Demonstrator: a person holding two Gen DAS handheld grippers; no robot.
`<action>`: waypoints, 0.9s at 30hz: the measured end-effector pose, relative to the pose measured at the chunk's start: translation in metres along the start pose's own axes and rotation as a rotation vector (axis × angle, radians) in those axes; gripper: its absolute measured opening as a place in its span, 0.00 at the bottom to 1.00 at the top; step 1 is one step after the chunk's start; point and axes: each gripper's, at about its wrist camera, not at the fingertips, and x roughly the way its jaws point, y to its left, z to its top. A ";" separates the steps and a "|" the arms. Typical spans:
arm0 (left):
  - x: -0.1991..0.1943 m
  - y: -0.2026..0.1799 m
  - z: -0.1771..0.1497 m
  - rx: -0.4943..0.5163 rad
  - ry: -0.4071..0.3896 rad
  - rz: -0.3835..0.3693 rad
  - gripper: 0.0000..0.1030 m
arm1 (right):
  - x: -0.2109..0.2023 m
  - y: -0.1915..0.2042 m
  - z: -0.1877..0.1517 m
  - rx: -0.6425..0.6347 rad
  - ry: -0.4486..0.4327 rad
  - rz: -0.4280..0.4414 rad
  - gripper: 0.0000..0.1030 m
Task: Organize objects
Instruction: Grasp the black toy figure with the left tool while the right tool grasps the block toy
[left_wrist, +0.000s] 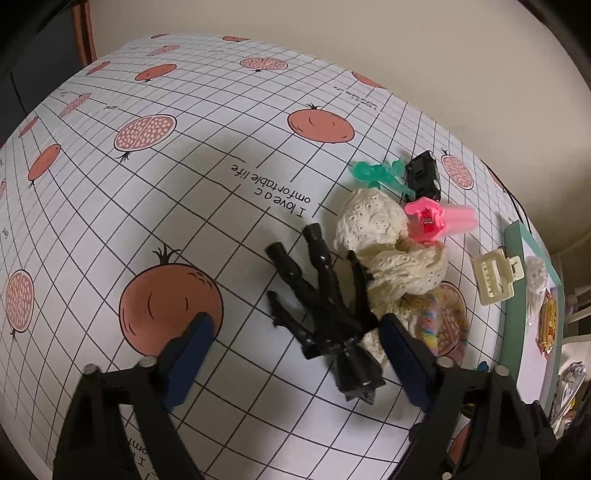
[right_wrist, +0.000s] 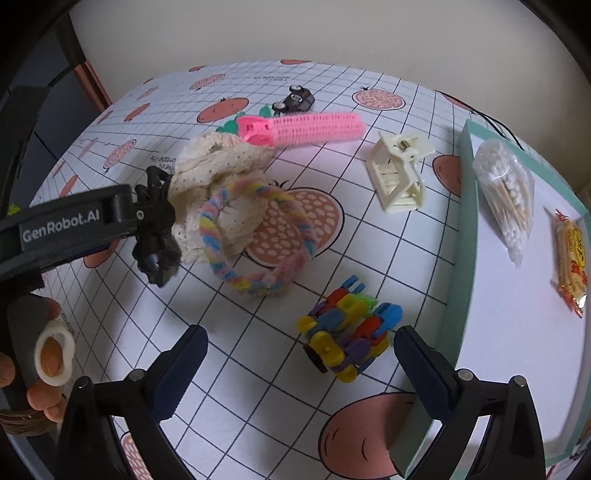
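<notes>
My left gripper (left_wrist: 295, 358) is spread wide, empty, with the black toy figure (left_wrist: 325, 314) lying between its fingers on the tablecloth (left_wrist: 184, 206). My right gripper (right_wrist: 301, 363) is likewise wide open, framing the coloured block toy (right_wrist: 349, 332). Beyond: rainbow braided ring (right_wrist: 255, 240) against the cream lace cloth (right_wrist: 218, 162), cream hair clip (right_wrist: 399, 177), pink roller (right_wrist: 306, 127). The tray (right_wrist: 456, 277) at right holds bagged cotton swabs (right_wrist: 506, 192).

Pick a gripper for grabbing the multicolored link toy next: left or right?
Right. The right gripper is open with the link toy between its fingers; the left gripper is open over the black figure.
</notes>
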 end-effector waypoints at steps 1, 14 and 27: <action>0.000 0.000 0.000 0.000 0.002 0.001 0.86 | 0.000 0.001 0.000 -0.001 -0.001 -0.004 0.98; 0.001 0.005 0.000 -0.013 0.004 0.016 0.75 | -0.001 -0.001 0.001 0.005 -0.027 -0.014 0.83; 0.000 0.013 0.002 -0.032 -0.005 0.040 0.61 | -0.007 -0.018 0.005 0.070 -0.043 -0.025 0.49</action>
